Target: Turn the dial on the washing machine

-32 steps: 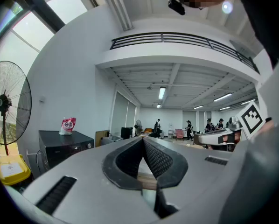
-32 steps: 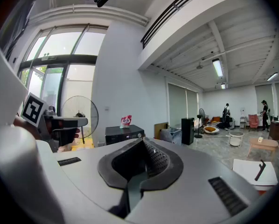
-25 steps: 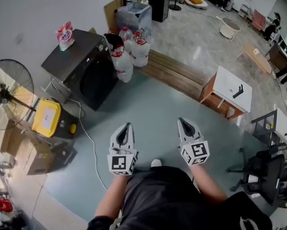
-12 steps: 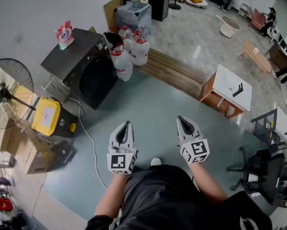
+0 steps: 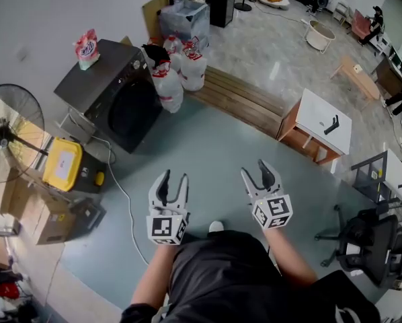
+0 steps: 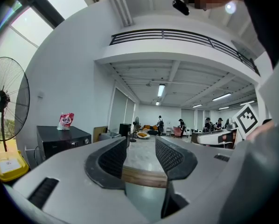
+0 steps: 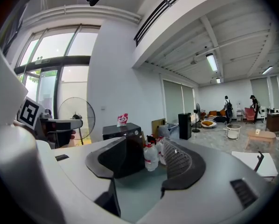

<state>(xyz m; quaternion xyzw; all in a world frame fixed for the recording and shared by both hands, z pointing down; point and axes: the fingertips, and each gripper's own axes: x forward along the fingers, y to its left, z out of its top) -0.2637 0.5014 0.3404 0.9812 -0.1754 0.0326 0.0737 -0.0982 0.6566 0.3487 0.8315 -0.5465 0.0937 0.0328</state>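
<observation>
The black front-loading washing machine (image 5: 103,86) stands upright on the floor, well apart from my left gripper (image 5: 173,179), ahead of it and to its left. Its front, with the dark round door, is turned toward me. The dial (image 6: 87,141) is a small silvery knob at the upper right corner of this front, untouched.

Washing machine (image 7: 122,131) beyond just-opened empty jaws

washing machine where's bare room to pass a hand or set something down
Free: the washing machine top beside the pink bag, and the grey floor in front of its door. Crowded: water bottles on one side, yellow box and fan on the other.
</observation>
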